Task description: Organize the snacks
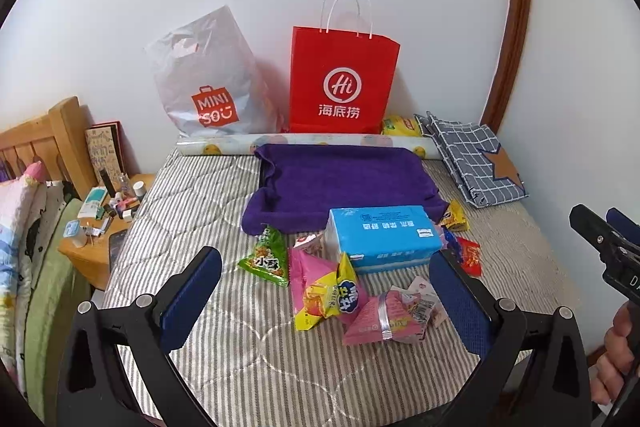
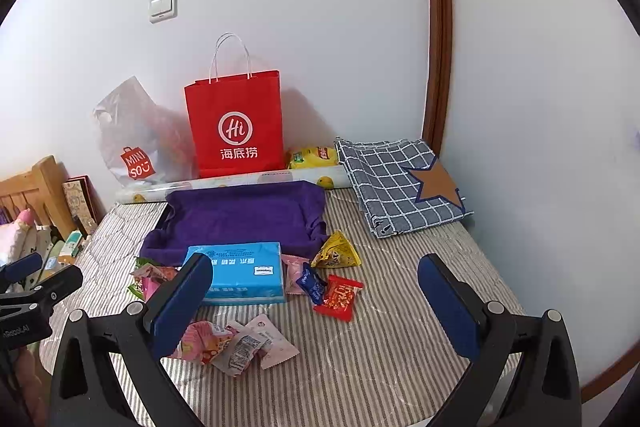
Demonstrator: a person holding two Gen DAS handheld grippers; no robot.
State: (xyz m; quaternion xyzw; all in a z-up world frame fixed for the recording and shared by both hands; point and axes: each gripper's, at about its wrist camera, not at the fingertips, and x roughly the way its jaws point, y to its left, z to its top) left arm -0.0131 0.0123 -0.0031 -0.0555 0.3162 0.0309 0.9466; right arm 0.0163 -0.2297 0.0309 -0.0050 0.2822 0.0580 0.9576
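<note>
Several snack packets lie on the striped bed: a green packet, a yellow-and-pink packet, a pink triangular packet, a red packet, a small blue packet and a yellow triangular packet. A blue tissue pack sits among them, in front of a tray lined with purple cloth. My left gripper is open above the pink and yellow packets. My right gripper is open above the bed, near the red packet. Both are empty.
A red paper bag and a white plastic bag stand against the wall behind a paper roll. A folded checked cloth lies at the far right. A cluttered wooden nightstand stands to the left.
</note>
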